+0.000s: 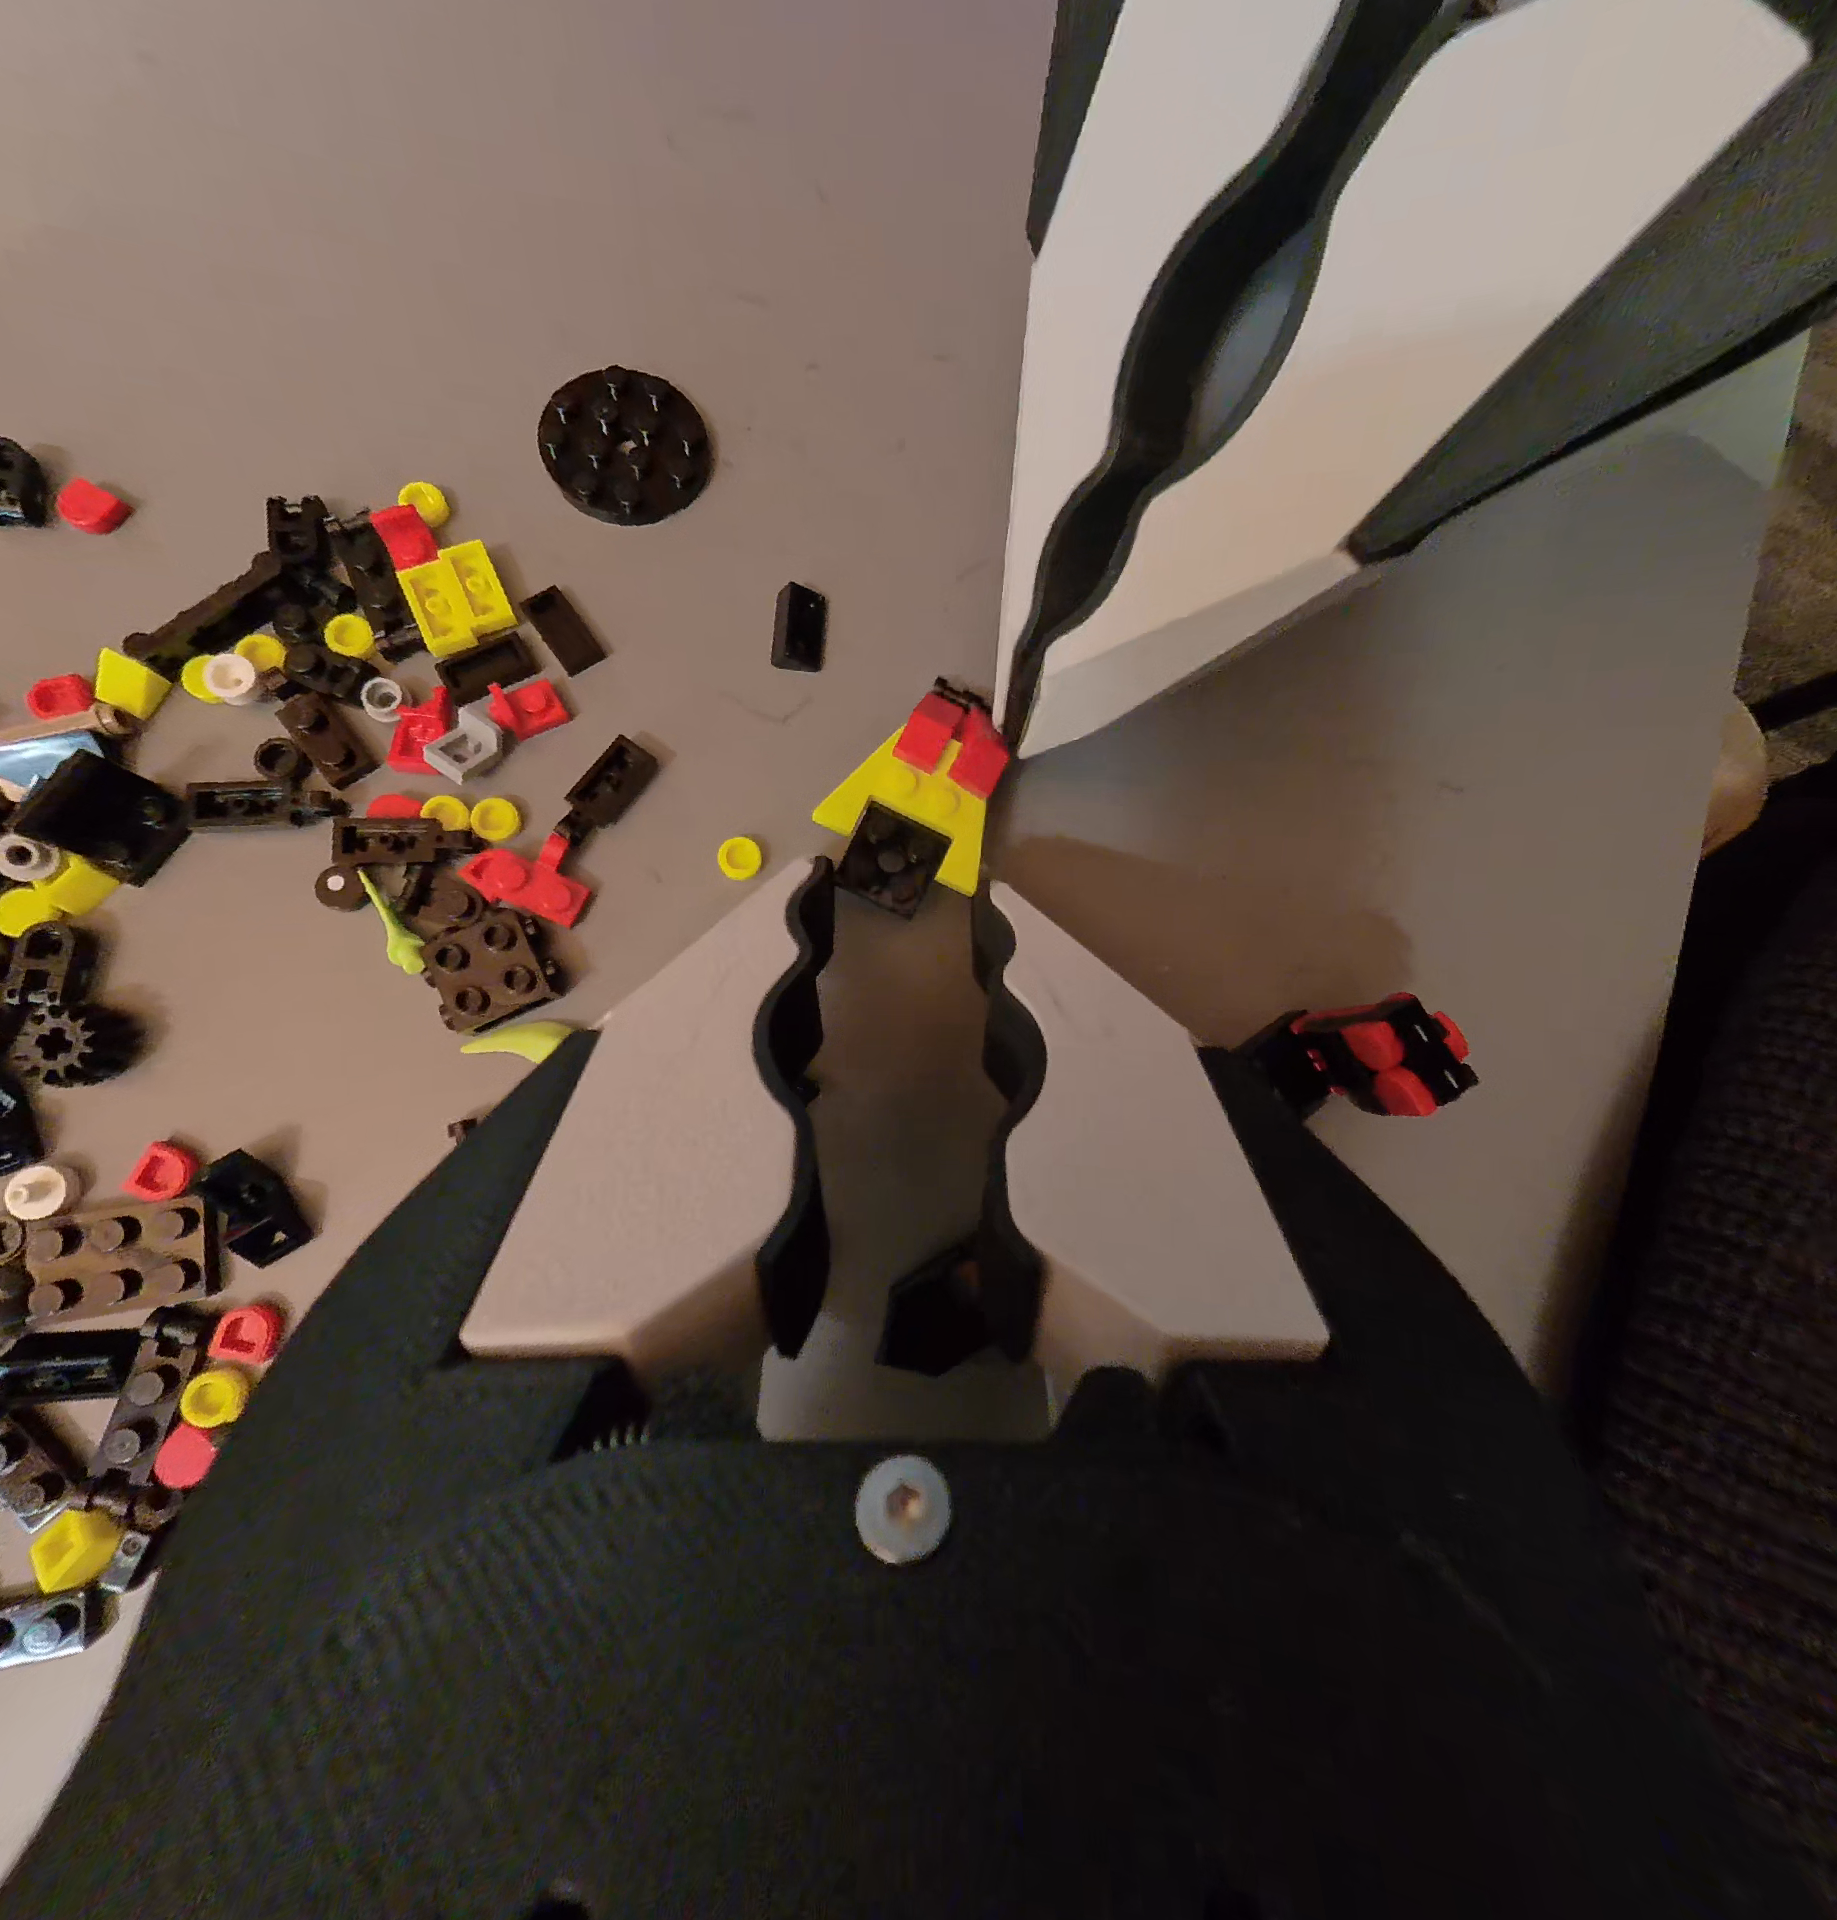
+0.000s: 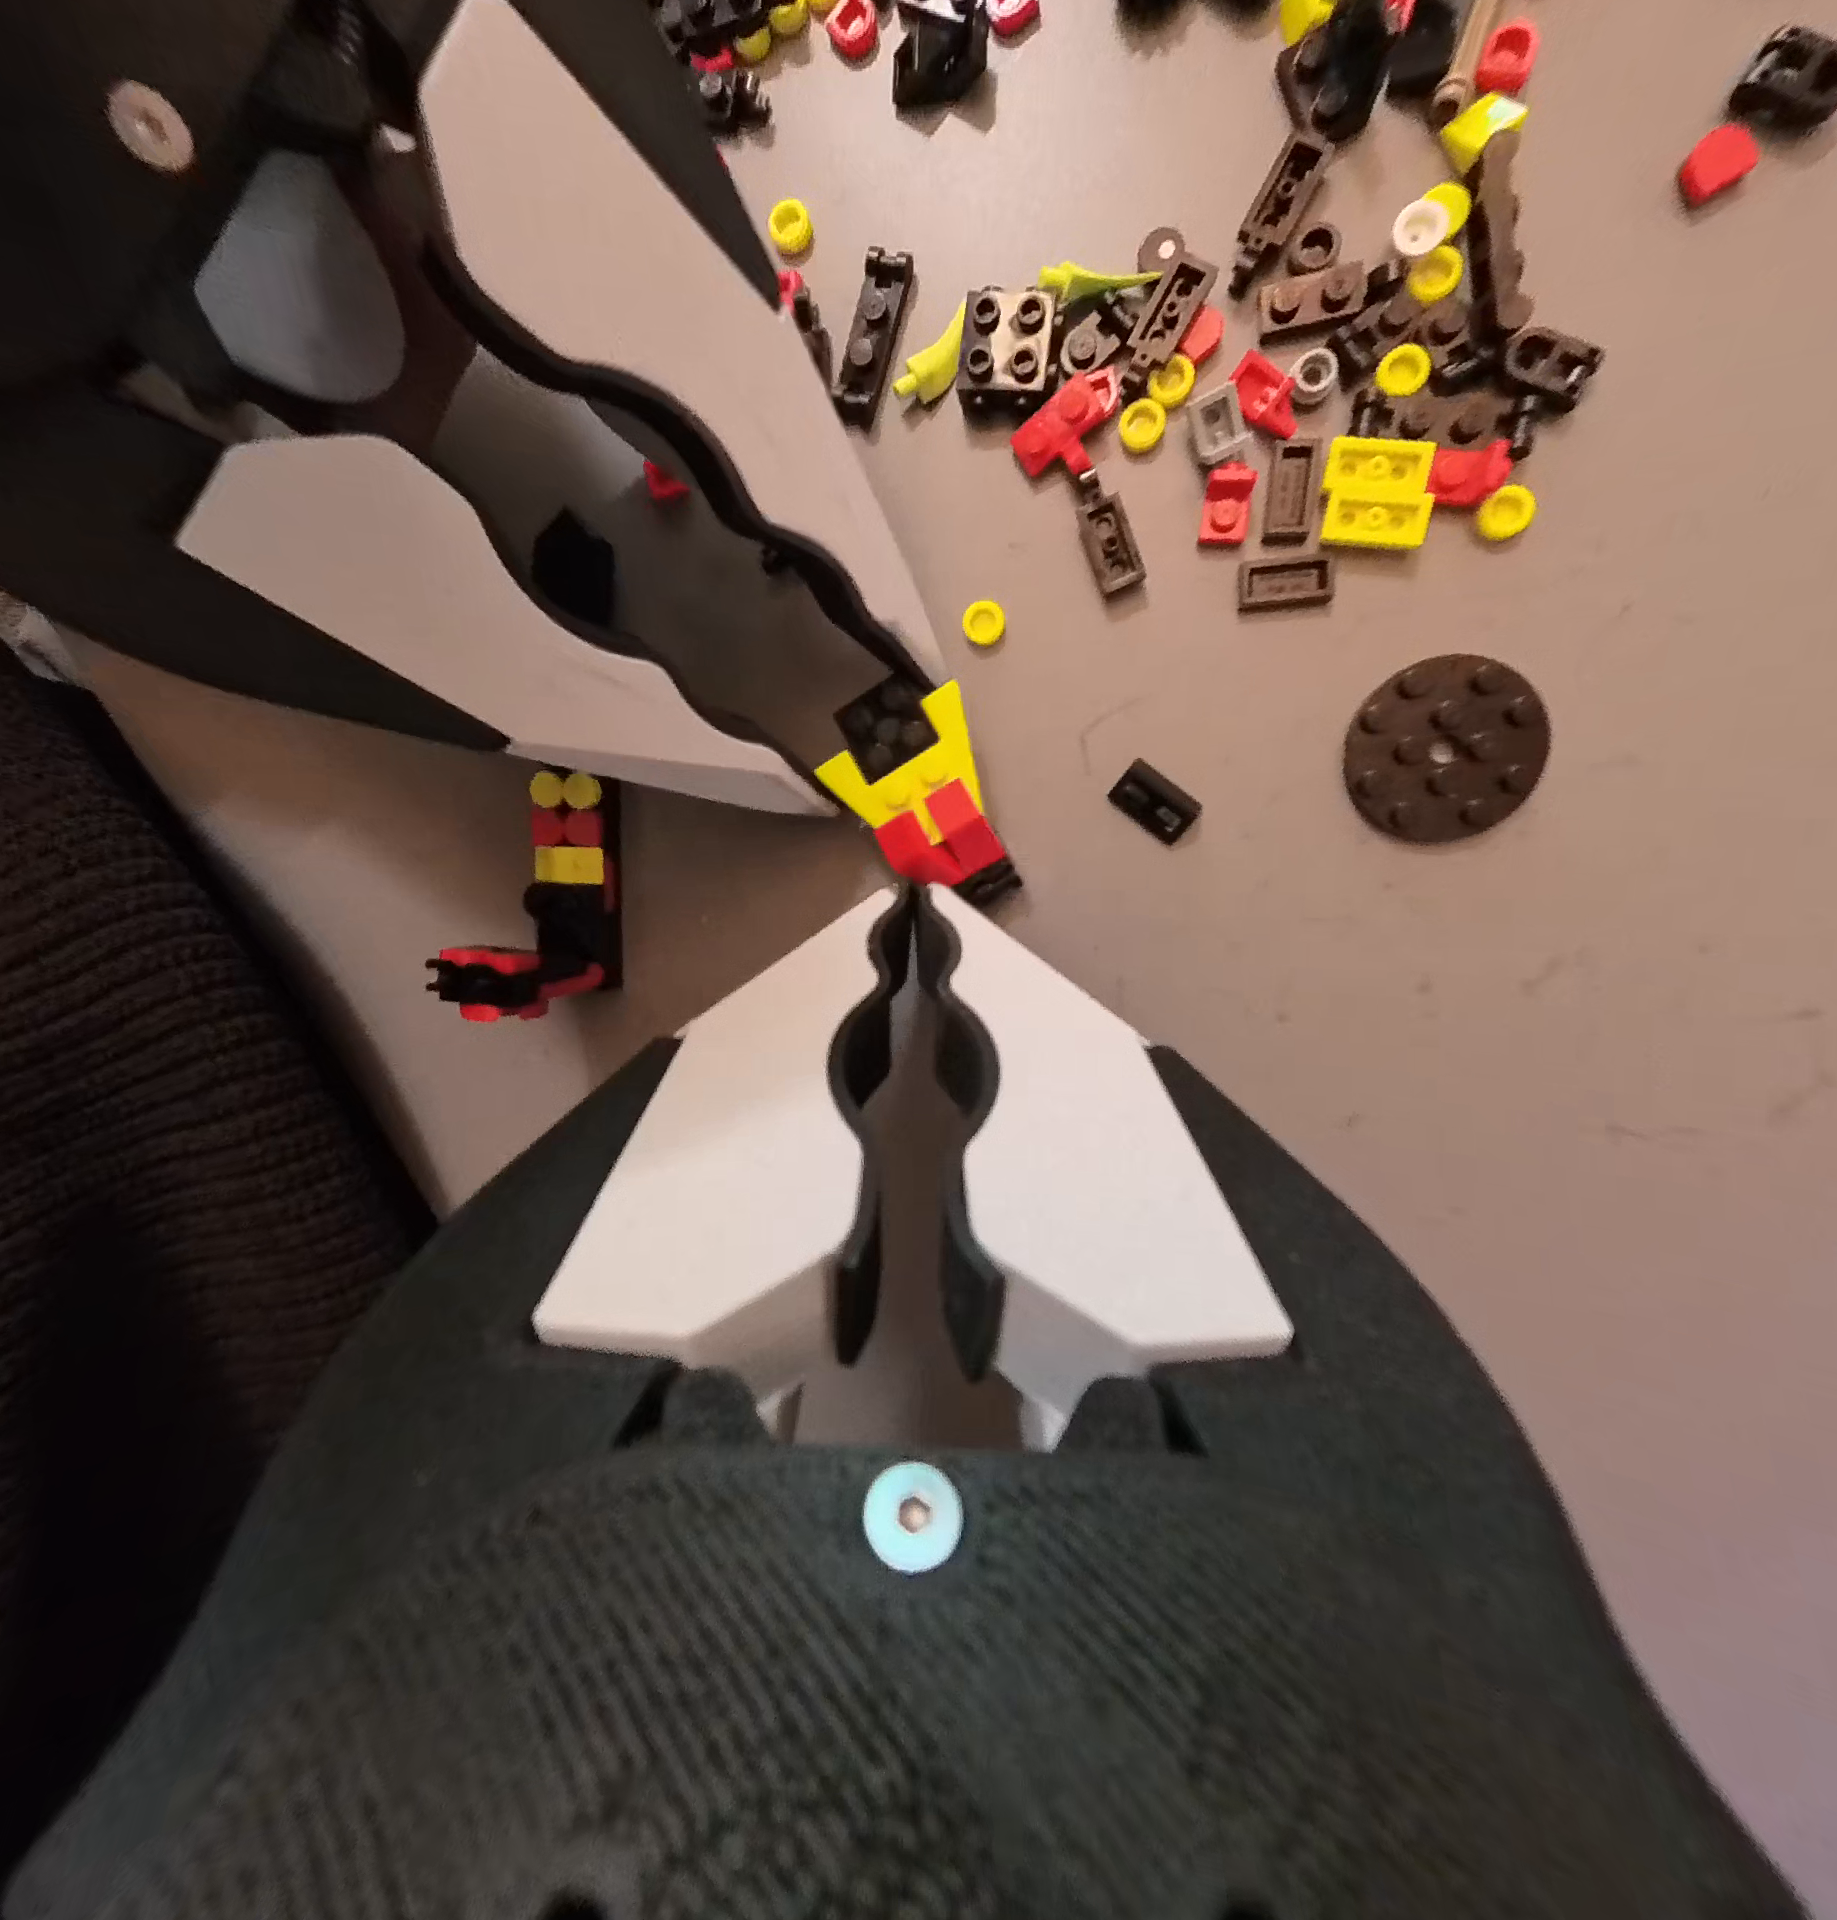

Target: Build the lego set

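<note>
A small build (image 1: 919, 802) of a yellow wedge plate, a black square plate and red bricks is held just above the grey table (image 1: 478, 208). My left gripper (image 1: 903, 878) is shut on its black-plate end. It also shows in the right wrist view (image 2: 867, 740), coming in from the upper left. My right gripper (image 2: 912, 891) is shut, and its tips touch the red end of the build (image 2: 898, 795). In the left wrist view it (image 1: 1005, 717) comes in from the upper right.
A red, black and yellow sub-build (image 1: 1371, 1049) (image 2: 571, 883) lies near the table edge. A black round plate (image 1: 623, 447) (image 2: 1444, 748), a small black tile (image 1: 798, 623) (image 2: 1153, 800) and a yellow round stud (image 1: 739, 857) lie nearby. A pile of loose pieces (image 1: 270, 779) (image 2: 1309, 364) spreads beyond. The tips of both grippers are at nearly the same place. It is some 4 centimetres from my right tips to the small black tile (image 2: 1153, 800). Seen from the left wrist view (image 1: 800, 623) as well.
</note>
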Action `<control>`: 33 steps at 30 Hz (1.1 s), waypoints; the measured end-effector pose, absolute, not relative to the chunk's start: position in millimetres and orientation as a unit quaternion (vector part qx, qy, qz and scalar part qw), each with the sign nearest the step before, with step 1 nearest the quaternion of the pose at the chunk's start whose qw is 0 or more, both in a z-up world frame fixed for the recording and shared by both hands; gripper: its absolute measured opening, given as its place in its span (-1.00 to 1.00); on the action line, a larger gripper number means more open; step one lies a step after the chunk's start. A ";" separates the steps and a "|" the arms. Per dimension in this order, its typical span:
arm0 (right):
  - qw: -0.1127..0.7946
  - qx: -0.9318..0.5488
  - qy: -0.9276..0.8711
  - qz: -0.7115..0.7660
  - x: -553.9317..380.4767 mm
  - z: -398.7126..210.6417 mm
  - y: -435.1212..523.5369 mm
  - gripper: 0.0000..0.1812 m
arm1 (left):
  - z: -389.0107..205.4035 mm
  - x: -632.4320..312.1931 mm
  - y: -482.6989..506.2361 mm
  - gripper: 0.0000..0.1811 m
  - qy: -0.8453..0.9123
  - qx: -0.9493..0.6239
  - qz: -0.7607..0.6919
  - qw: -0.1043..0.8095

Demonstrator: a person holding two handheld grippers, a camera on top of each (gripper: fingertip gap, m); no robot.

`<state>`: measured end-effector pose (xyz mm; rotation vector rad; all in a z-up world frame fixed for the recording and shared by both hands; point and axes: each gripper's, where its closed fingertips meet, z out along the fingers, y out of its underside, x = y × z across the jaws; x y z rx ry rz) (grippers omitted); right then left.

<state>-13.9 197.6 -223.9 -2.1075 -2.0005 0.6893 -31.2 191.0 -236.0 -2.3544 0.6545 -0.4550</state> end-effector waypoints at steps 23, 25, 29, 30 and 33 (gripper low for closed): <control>0.095 -0.709 -0.653 0.248 -14.2 -215.4 201.6 -1.00 | -236.0 -31.7 190.3 -0.74 0.257 -0.895 -0.164 0.324; 0.110 -0.705 -0.650 0.260 -18.3 -211.8 203.3 -1.00 | -236.4 -31.3 189.9 -0.74 0.259 -0.895 -0.165 0.323; 0.133 -0.697 -0.653 0.264 -22.6 -212.2 209.2 -0.87 | -236.4 -31.1 189.3 -0.74 0.262 -0.895 -0.165 0.322; 0.130 -0.697 -0.654 0.263 -21.6 -214.3 209.6 -0.86 | -236.4 -31.1 189.2 -0.74 0.262 -0.895 -0.165 0.322; 0.106 -0.700 -0.646 0.284 -21.2 -217.6 204.5 -0.81 | -236.4 -30.9 188.9 -0.74 0.263 -0.894 -0.165 0.322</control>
